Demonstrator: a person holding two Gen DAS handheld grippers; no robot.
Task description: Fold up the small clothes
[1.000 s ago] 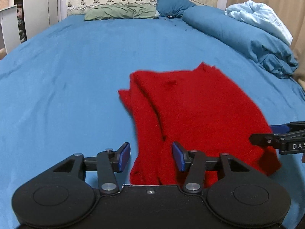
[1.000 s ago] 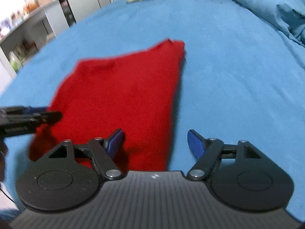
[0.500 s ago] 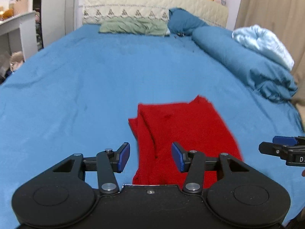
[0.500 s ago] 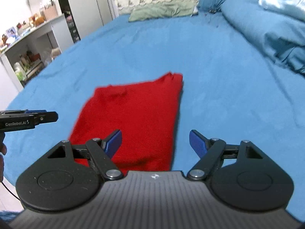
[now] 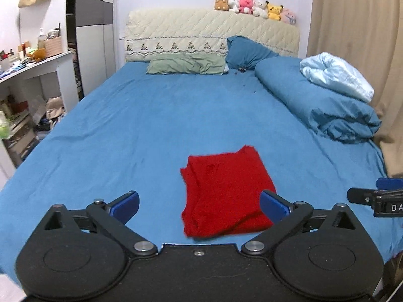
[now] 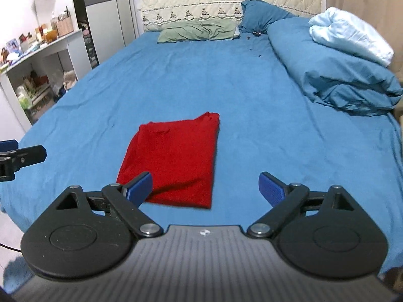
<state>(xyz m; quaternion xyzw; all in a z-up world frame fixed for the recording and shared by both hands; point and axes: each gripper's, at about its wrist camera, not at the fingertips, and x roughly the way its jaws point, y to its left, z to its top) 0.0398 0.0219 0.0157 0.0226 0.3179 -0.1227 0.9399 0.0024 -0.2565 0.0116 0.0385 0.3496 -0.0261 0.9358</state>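
A folded red garment (image 5: 224,191) is seen lying flat on the bed (image 5: 151,125). Both the left hand-held gripper (image 5: 199,205) and right hand-held gripper (image 6: 205,185) are opening, nothing between them. Soft, light knit is judged best pinched at corners.

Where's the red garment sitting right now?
The folded red garment lies flat on the blue bedsheet near the foot of the bed, low centre in both wrist views, well short of the rolled blue duvet.

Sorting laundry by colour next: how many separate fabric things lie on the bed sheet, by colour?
Red: 1, folded garment
Green: 1, pillow
Dark blue: 2, pillow and rolled duvet
Light blue: 1, blanket
Total: 5
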